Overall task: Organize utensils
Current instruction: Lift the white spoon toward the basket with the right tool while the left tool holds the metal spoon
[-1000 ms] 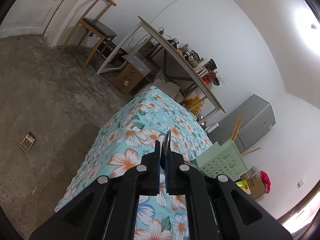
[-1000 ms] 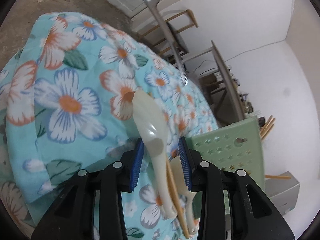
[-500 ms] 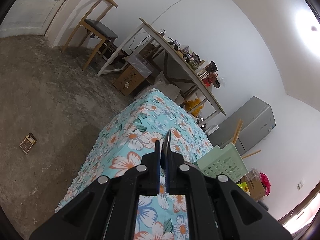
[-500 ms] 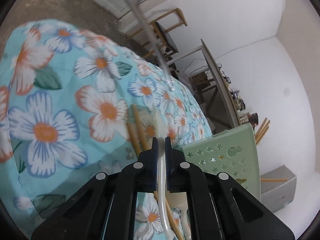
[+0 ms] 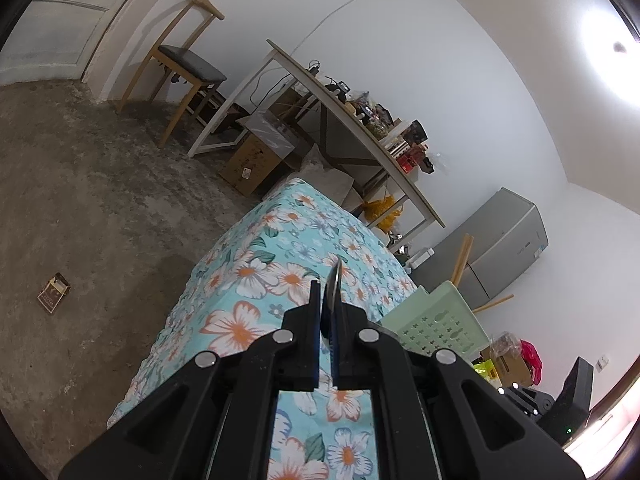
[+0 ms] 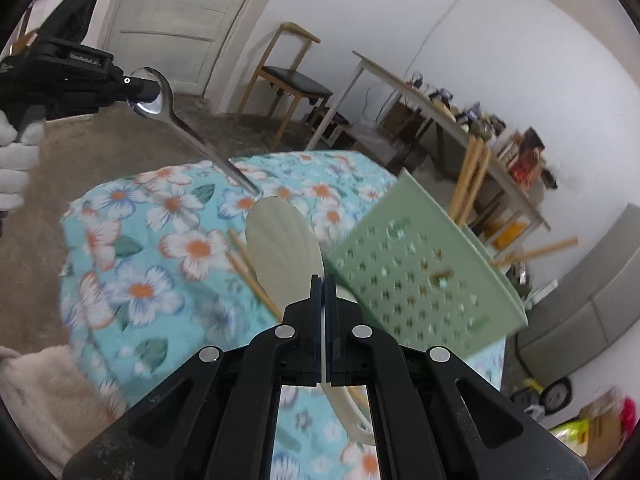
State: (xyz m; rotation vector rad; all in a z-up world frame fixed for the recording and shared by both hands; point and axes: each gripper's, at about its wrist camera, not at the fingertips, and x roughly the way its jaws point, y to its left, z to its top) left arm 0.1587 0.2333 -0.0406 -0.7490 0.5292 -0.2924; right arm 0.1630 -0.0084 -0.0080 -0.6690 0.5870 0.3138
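The left gripper (image 5: 328,300) is raised above table height, with its jaws closed almost completely on the bowl end of a metal spoon (image 6: 150,98). In the right wrist view it enters from the upper left, held by a white-gloved hand (image 6: 16,160) (only part of the glove is visible at the frame edge). The right gripper (image 6: 323,280) is also lifted, its jaws pressed nearly together on the handle of a cream ceramic spoon (image 6: 284,248), whose bowl projects forward past the fingertips.

Cream ceramic spoon (image 6: 286,254) aloft, steel spoon (image 6: 192,136) tilted, chopsticks (image 6: 250,276) seemingly flat beside green basket (image 6: 420,276).
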